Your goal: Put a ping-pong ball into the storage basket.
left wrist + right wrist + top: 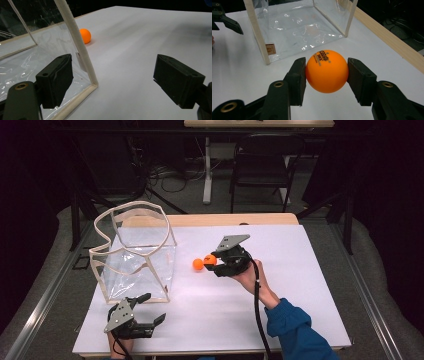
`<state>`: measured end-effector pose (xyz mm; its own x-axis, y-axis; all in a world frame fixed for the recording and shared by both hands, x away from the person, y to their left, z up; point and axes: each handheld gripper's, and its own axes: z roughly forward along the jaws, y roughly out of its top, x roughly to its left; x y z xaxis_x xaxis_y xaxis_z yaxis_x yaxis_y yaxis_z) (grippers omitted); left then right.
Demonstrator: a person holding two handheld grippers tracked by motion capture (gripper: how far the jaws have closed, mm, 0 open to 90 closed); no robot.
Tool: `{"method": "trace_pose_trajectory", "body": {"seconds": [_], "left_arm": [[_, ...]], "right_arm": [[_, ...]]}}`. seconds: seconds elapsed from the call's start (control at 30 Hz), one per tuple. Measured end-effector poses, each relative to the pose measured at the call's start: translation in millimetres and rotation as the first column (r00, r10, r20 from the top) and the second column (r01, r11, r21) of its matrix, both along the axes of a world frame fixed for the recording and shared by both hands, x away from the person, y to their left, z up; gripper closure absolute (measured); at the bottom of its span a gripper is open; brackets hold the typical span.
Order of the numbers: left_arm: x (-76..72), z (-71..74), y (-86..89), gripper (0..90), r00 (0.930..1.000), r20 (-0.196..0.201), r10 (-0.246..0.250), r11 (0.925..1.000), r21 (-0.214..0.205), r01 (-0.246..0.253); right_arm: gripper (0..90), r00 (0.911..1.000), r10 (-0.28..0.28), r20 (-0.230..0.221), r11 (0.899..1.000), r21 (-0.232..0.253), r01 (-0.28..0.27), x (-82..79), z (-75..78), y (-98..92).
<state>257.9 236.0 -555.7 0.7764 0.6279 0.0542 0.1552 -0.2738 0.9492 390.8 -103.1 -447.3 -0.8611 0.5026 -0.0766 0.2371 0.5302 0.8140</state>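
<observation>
— What is being held by the right tongs [327, 72]?

— A round orange plastic ball [327, 71] with black print is being clamped between the two black jaws, just above the white table [280, 310]. A second, matching orange ball [198, 264] is being left on the table, just beside the held one, on the side facing the bag.

— And the left tongs [153, 309]?

— They are being held wide apart, with nothing between them, at the near corner of the clear plastic box-shaped bag with cream edging [135, 255], which is standing upright on the table's left part.
</observation>
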Motion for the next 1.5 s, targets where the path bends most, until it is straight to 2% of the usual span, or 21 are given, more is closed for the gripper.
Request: {"method": "trace_pose_trajectory", "body": {"seconds": [0.87,1.5], "left_arm": [[-0.2,-0.2,-0.5,15.9,1.0,-0.003,-0.005,1.0,0.002,0.005],[-0.5,0.0,-0.5,15.9,1.0,-0.003,-0.008,1.0,0.001,0.008]], "right_arm": [[50.7,0.9993,0.019,0.032,1.0,-0.018,-0.018,10.0,16.6,13.2],[50.7,0.9987,0.024,0.045,1.0,-0.01,-0.023,18.0,33.5,22.9]]}}
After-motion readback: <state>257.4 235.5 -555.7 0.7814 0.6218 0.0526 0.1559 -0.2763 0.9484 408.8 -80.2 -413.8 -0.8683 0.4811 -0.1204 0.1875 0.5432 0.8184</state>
